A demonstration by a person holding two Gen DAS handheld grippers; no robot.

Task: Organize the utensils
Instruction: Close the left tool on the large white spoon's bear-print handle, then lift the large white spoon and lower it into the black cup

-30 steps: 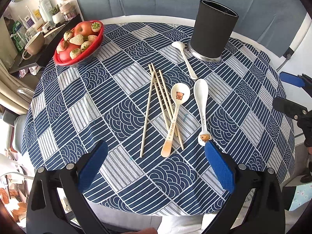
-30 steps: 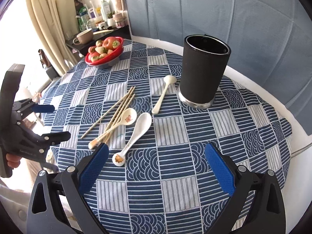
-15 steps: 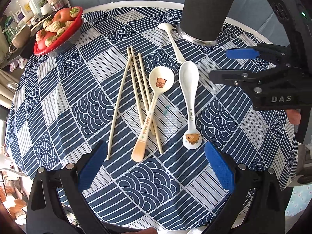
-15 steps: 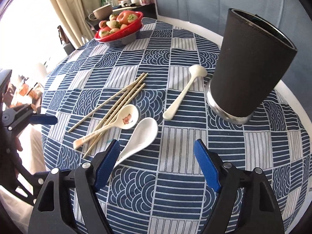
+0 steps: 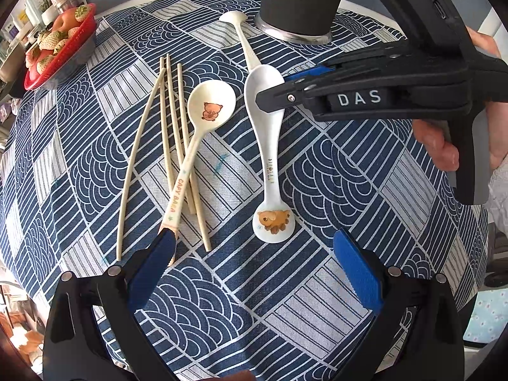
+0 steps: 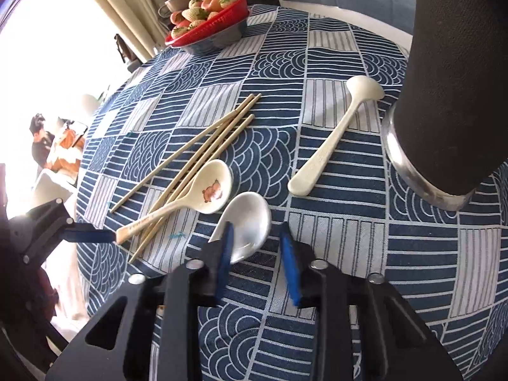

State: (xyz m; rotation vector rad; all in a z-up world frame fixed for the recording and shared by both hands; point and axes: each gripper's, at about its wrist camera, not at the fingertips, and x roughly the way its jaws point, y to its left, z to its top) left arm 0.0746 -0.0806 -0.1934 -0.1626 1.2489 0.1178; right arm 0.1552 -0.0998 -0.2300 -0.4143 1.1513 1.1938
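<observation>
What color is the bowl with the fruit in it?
Red. The fruit bowl shows best in the right wrist view.

Left gripper (image 5: 254, 273) low, jaws spread wide; right gripper (image 6: 257, 255) low, jaws narrowed but parted.

We see bright daylight from the window (image 6: 47, 63), blown out to white; fisheye curving bends both views' edges, corners dark.
</observation>
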